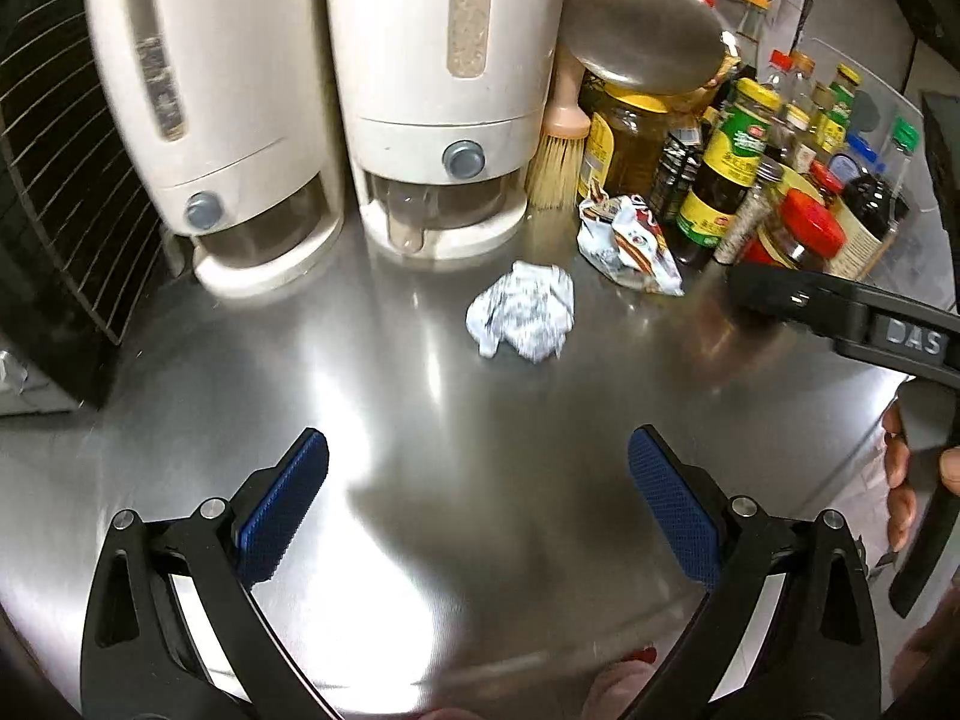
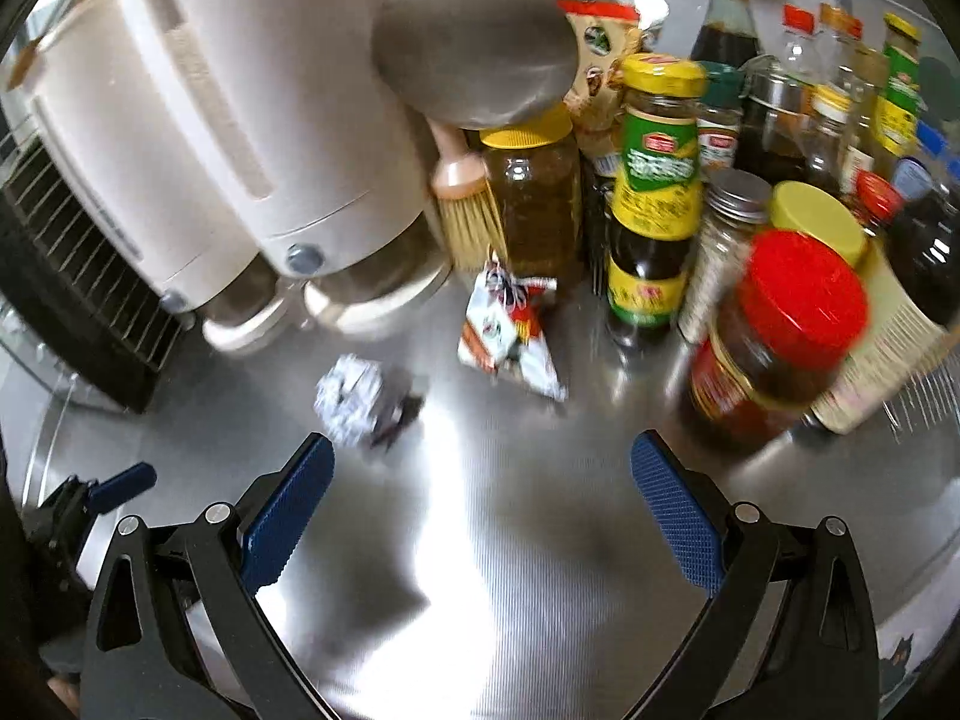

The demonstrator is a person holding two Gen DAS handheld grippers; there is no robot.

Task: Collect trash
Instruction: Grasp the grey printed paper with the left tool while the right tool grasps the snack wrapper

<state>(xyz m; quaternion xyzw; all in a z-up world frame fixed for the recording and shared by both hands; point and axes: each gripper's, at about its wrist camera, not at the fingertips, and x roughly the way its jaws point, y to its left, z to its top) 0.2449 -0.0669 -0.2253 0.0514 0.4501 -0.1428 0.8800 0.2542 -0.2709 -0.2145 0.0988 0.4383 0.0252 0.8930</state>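
Left gripper (image 1: 478, 459) and right gripper (image 2: 482, 462), both spread wide and empty, hover over the steel counter (image 1: 420, 408). Two trash items lie ahead: a crumpled paper ball (image 1: 521, 316) mid-counter and a torn wrapper (image 1: 630, 243) touching the condiment jars (image 1: 729, 180). Reaching for the wrapper risks toppling a jar; two white dispensers (image 1: 432, 90) stand behind.

Two white dispensers (image 1: 336, 90) stand beside crowded sauce jars (image 2: 720, 192).
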